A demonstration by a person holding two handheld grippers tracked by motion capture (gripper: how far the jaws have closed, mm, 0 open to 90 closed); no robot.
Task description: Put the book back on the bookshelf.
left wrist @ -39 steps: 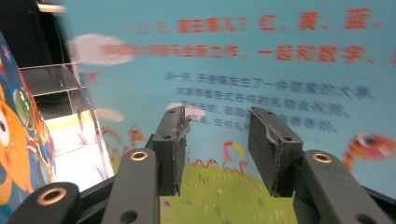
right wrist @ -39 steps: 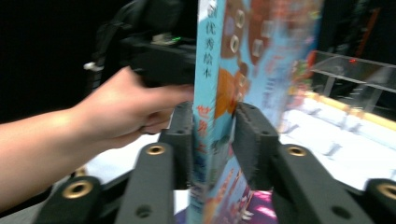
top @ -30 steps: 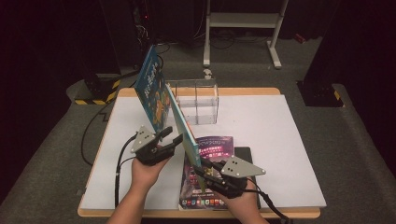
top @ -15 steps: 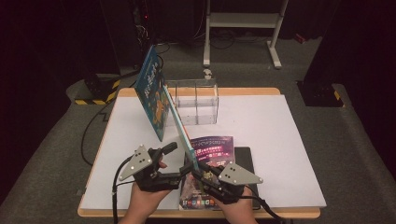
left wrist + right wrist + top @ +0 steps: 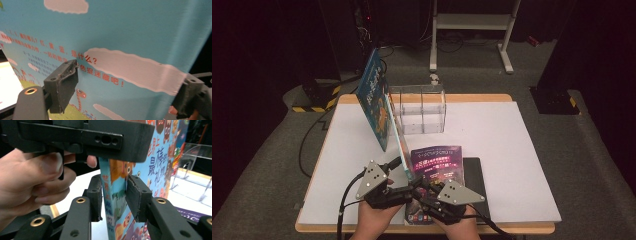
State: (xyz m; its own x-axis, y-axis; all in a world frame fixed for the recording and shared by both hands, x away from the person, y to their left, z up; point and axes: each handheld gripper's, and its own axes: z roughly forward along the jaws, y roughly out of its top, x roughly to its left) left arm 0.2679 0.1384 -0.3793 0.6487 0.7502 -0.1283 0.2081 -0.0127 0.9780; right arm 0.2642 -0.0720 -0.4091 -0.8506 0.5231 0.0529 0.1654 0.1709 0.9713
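Glossy picture book [image 5: 377, 105]; clear plastic organiser [image 5: 418, 109]; matt white table [image 5: 512, 150].

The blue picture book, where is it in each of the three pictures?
High view: blue book stands tilted, left of centre, beside the clear box.
Left gripper view: its sky-blue cover spans the frame.
Right gripper view: its spine stands between the jaws.
Shared landmark: the white table.

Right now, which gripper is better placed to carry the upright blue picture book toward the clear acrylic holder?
Right. The right gripper has the tall blue picture book by its spine between its fingers. The left gripper has just been opening and stands wide beside the cover.
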